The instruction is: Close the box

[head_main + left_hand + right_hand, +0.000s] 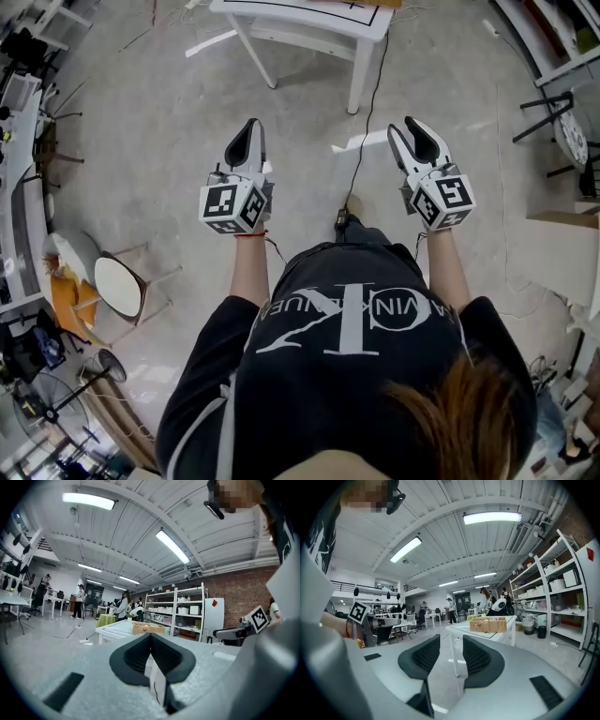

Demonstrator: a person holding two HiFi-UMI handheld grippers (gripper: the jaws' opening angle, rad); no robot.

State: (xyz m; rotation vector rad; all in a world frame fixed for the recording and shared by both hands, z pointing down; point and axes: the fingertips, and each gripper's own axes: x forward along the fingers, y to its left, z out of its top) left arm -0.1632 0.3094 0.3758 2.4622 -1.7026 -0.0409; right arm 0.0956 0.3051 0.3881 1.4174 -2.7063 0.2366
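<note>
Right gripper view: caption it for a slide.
Right gripper, fingers apart and empty, faces a white table bearing a wicker basket.

A white table point(457, 630) is standing on the grey concrete floor point(159, 131), and a wicker basket point(488, 624) is sitting on its top. A black cable point(366, 141) is trailing across the floor by the table.

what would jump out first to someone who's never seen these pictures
Two handheld grippers stand out, held side by side over the concrete floor. The left gripper has its jaws together, and the right gripper has them apart with nothing between. Just ahead stands a white table, and the gripper views show a wicker basket on it.
</note>
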